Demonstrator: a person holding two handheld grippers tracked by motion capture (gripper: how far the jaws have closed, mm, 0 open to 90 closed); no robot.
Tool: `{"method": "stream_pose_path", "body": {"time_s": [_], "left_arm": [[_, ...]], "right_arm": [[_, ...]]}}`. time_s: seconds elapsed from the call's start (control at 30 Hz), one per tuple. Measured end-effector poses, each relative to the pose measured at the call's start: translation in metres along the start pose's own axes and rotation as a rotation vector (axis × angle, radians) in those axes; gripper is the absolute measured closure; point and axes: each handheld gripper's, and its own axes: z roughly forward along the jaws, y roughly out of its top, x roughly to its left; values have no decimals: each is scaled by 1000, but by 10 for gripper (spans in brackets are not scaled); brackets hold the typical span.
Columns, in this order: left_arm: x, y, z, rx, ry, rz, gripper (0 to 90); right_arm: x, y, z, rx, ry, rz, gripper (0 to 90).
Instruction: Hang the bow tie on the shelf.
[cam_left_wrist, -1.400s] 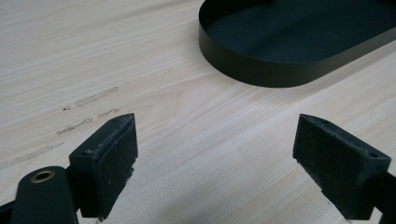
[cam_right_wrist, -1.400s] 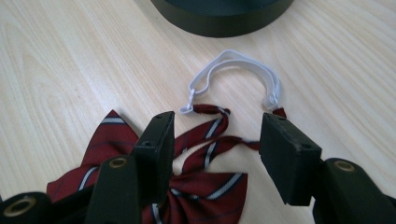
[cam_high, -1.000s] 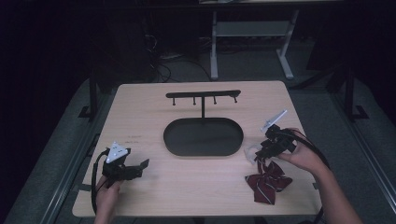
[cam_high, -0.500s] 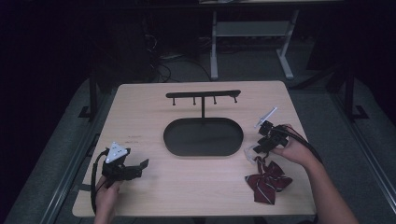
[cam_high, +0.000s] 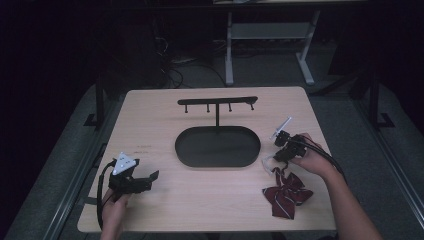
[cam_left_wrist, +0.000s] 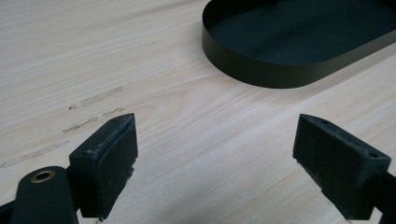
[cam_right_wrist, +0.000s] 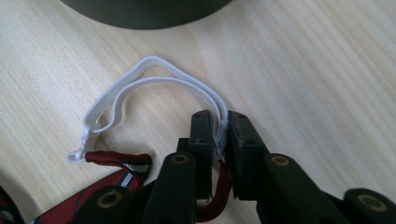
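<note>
A dark red striped bow tie (cam_high: 286, 193) lies on the table at the front right, with a white elastic strap (cam_right_wrist: 154, 81) looping off it toward the tray. My right gripper (cam_right_wrist: 220, 132) is shut on that strap, which is pinched between its pads just above the wood; in the high view the right gripper (cam_high: 281, 153) sits beside the tray's right end. My left gripper (cam_high: 148, 177) rests open at the front left, its jaws spread wide over bare wood (cam_left_wrist: 212, 140). A black oval tray (cam_high: 217, 146) with a hook rack (cam_high: 218, 101) stands mid-table.
The tray wall (cam_left_wrist: 261, 74) lies ahead and to the right of the left gripper. Faint tape marks (cam_left_wrist: 95, 98) streak the wood there. The table edges drop to a dark floor with a white desk frame (cam_high: 265, 35) behind.
The right gripper has shifted slightly back and up from the bow tie, drawing the white strap with it. The left gripper has stayed put.
</note>
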Motion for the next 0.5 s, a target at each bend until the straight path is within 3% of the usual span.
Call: {"method": "stream_pose_path", "body": {"time_s": [0.2, 0.5], "left_arm": [[0, 0, 0, 1, 1, 0, 136], [-1, 0, 0, 3, 0, 3, 136]], "right_arm": [[1, -2, -7, -9, 33, 14, 839], [16, -3, -23, -26, 70, -38, 840]]}}
